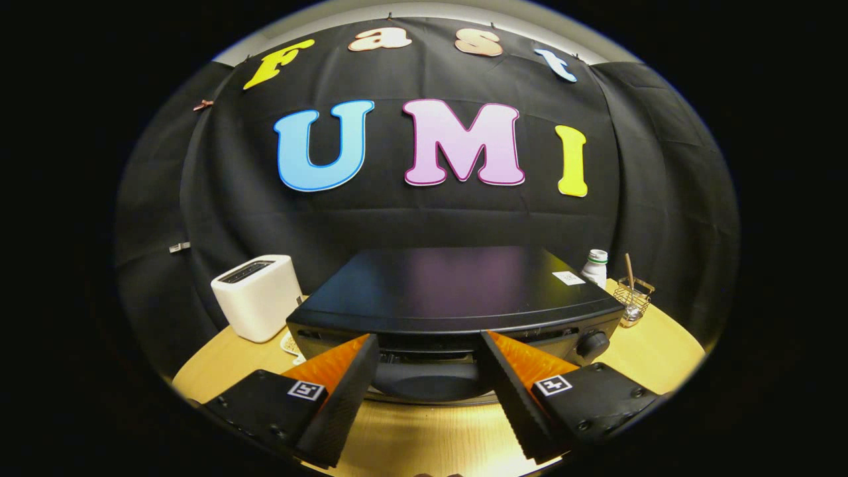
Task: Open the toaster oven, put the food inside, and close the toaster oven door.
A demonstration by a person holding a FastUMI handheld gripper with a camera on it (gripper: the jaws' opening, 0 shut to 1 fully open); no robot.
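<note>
Gripper point(429, 341) spread wide, holding nothing, fingertips just before the toaster oven point(457, 298).

One black toaster oven point(457, 298) with a single round knob point(591, 344) sat at the centre of the frame. One white slot toaster point(257, 296) stood at left. One white bottle with a green cap point(595, 267) and one small wire basket point(633, 298) stood at right. One round wooden desk point(424, 437) carried them. One claw point(429, 348) showed two fingers spread apart at the bottom.
</note>
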